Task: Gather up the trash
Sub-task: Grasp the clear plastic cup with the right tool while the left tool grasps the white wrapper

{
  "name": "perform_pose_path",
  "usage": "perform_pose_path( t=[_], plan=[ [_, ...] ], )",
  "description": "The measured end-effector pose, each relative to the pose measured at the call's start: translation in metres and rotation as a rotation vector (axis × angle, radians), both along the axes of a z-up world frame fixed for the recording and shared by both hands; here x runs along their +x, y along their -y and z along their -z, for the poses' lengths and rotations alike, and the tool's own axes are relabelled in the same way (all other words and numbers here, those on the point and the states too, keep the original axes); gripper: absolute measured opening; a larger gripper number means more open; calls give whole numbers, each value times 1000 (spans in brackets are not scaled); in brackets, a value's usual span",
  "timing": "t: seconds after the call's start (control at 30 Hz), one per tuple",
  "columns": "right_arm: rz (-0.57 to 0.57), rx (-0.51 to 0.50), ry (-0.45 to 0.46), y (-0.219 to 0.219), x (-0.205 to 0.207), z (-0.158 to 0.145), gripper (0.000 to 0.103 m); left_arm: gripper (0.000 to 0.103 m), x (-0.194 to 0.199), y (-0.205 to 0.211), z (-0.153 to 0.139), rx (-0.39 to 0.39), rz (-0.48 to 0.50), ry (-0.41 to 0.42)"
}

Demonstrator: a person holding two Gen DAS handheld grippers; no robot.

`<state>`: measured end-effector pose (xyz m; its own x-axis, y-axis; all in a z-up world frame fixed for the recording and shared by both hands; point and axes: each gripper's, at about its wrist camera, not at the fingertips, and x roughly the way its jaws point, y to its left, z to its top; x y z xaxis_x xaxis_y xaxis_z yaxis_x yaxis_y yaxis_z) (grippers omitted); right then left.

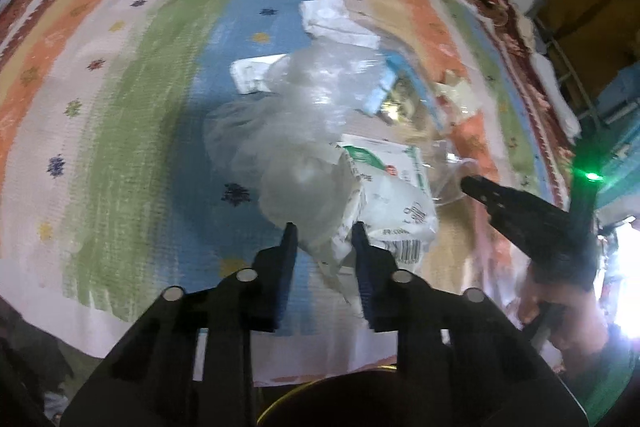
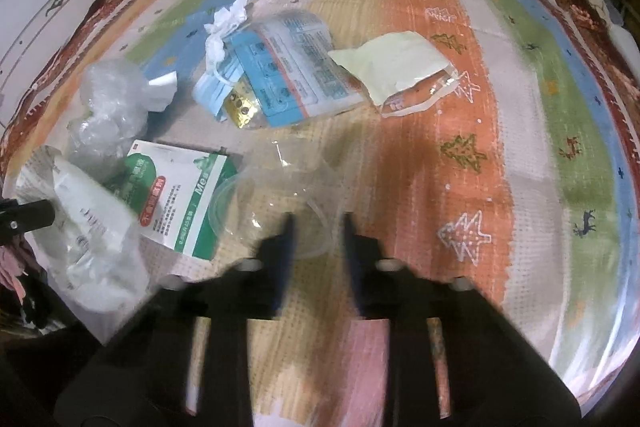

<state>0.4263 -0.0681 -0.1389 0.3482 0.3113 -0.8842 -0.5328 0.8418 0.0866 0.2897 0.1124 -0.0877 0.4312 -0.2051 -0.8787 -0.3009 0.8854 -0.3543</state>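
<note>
Trash lies in a heap on a striped rug point(image 2: 460, 131). My left gripper point(image 1: 325, 237) is shut on a crumpled clear plastic bag point(image 1: 288, 147), with a white printed wrapper point(image 1: 392, 211) bunched against its right finger. In the right wrist view the left gripper's tip point(image 2: 40, 217) shows at the left edge beside that wrapper point(image 2: 84, 211). My right gripper point(image 2: 317, 227) points down at a clear plastic cup point(image 2: 280, 203), whose rim sits between its fingers. From the left wrist view the right gripper point(image 1: 470, 183) looks pinched on that clear plastic.
A green and white box point(image 2: 180, 195) lies left of the cup. Farther back are bubble wrap point(image 2: 108, 99), a blue and white packet point(image 2: 288, 67), a white tissue point(image 2: 228, 19) and a pale yellow pouch point(image 2: 400, 63). A hand point(image 1: 560, 311) holds the right gripper.
</note>
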Motion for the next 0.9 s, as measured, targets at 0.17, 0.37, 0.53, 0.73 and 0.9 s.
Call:
perform_pose_path(
  t=[0.17,0.37,0.53,0.73,0.9],
  plan=[
    [-5,-2,10,3,-7,-1,3,17,-1,-1,-15,19,9,15],
    [17,35,15,13,-18,-22,3,13,-12,-2,-33,55,27,38],
    [27,89,-8,17,-36,-45,3,11,-25,5,-57,111,87,90],
    [40,130,39,21,-67,-82,3,10,-42,2,-78,157,90,137],
    [37,135,53,27,-99,-99,3,9,-64,3,-101,147,79,192]
  ],
)
